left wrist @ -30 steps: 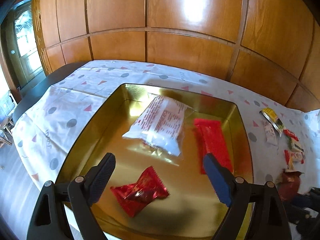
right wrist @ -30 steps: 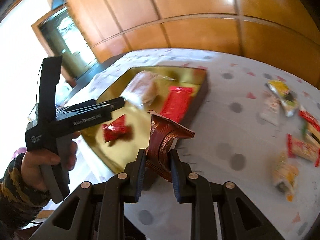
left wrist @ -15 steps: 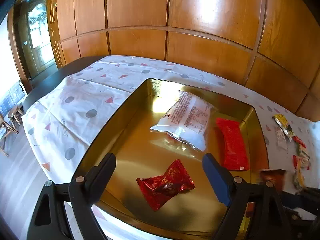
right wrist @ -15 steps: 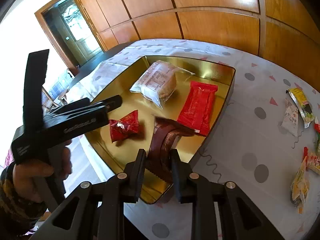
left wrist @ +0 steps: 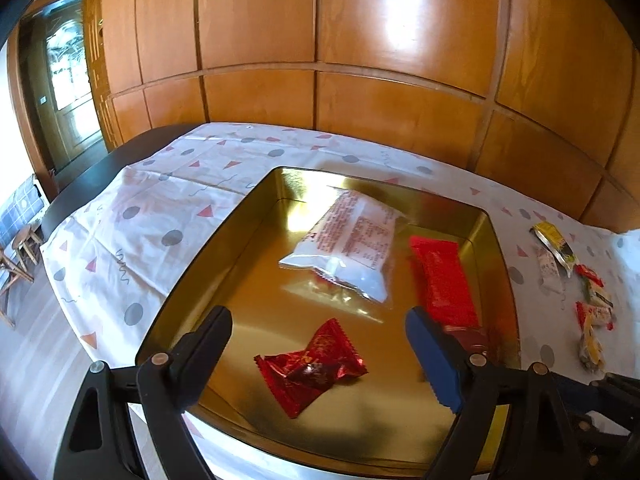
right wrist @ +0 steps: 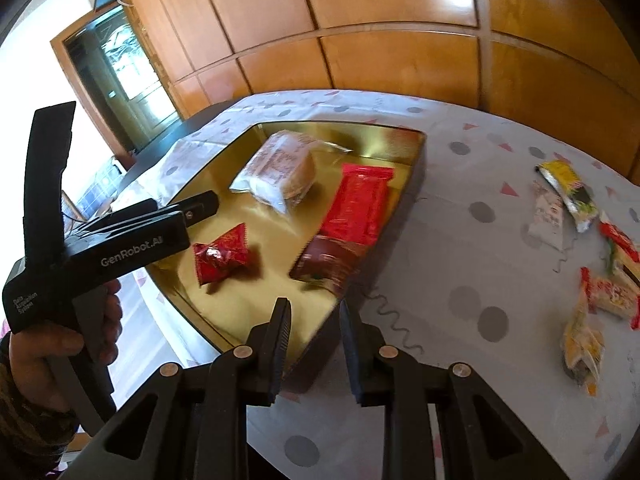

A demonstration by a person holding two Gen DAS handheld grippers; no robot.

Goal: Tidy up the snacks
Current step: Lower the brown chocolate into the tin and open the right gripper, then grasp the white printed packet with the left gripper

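Right wrist view: "GenRobot.AI" printed on my left tongs [right wrist: 200,208], gaping, empty.
Right tongs [right wrist: 314,320]: parted, nothing between them.
Brown packet [right wrist: 332,264]: inside gold tray [right wrist: 416,160], against its right wall.

Setting: domestic room, likely a dining or living area of a home.
Evidence: glossy wood-panelled wall [left wrist: 360,92] filling the 12 o'clock side; wood-framed glazed door [left wrist: 68,92] at 10 o'clock; small wooden stool [left wrist: 24,240] on a pale floor at 9 o'clock.
Furniture: dark tabletop [left wrist: 120,152] under a white cloth printed with grey dots and pink triangles [left wrist: 132,220].
Contents: gold tin tray [left wrist: 192,264] at centre; loose wrapped snacks [right wrist: 576,248] at 3 o'clock.
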